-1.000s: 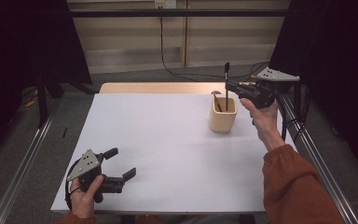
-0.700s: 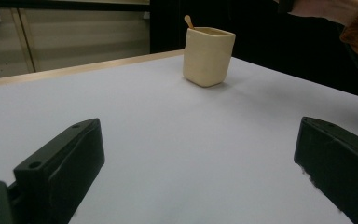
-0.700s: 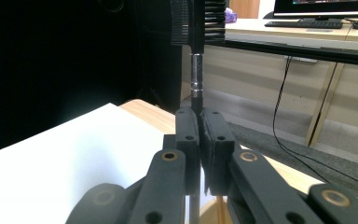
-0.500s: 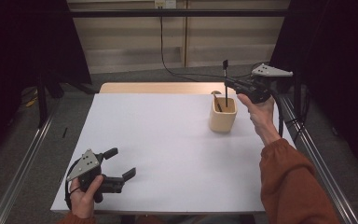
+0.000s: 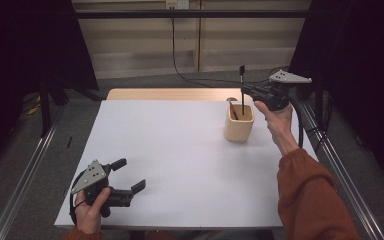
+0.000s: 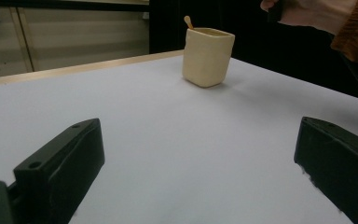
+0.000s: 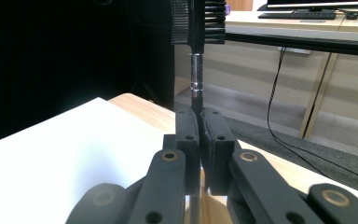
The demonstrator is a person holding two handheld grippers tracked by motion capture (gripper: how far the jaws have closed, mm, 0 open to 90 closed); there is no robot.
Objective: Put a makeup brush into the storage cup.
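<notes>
A cream cup (image 5: 239,125) stands at the white table's far right, also in the left gripper view (image 6: 207,56), with a wooden stick (image 6: 187,21) poking above its rim. My right gripper (image 5: 246,90) is shut on a black brush (image 5: 241,75), held upright with its lower end inside the cup. In the right gripper view the jaws (image 7: 199,135) clamp the handle below a metal ferrule, and the brush head (image 7: 197,21) is at the top. My left gripper (image 5: 131,174) rests open at the near left, with nothing between its jaws (image 6: 198,172).
The white table top (image 5: 180,150) has a bare wooden strip (image 5: 170,94) along its far edge. Metal rails (image 5: 340,165) run along both sides of the table. A black cable (image 5: 180,70) hangs down the back wall to the floor.
My right gripper has risen slightly with the brush, whose tip stays in the cup. The left gripper has not moved.
</notes>
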